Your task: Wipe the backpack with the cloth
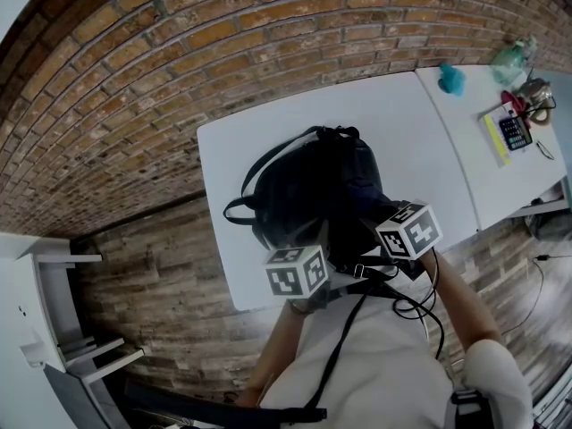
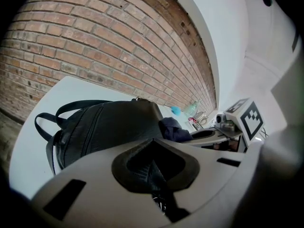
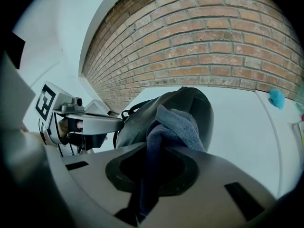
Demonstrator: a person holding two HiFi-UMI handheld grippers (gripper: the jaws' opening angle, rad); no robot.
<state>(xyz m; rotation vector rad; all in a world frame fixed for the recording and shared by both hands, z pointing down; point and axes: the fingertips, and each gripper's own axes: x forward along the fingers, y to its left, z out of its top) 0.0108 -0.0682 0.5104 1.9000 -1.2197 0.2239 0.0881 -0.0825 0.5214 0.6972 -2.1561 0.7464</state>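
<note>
A black backpack (image 1: 308, 186) lies on the white table (image 1: 411, 132), straps toward the left edge. My left gripper (image 1: 302, 247) is at the bag's near side. In the left gripper view my left gripper (image 2: 153, 164) is shut on a fold of the backpack (image 2: 104, 127) beside a zip pull. My right gripper (image 1: 382, 220) is shut on a grey-blue cloth (image 3: 178, 122) that rests bunched against the top of the backpack (image 3: 209, 106). The cloth (image 2: 173, 129) shows dark blue past the bag in the left gripper view. The jaws themselves are hidden under the marker cubes in the head view.
A second white table (image 1: 487, 177) adjoins on the right, with a teal object (image 1: 451, 79), a green bottle (image 1: 511, 61) and a calculator on a yellow pad (image 1: 511, 134). A brick wall runs behind. A white shelf unit (image 1: 54, 320) stands at the left on wooden floor.
</note>
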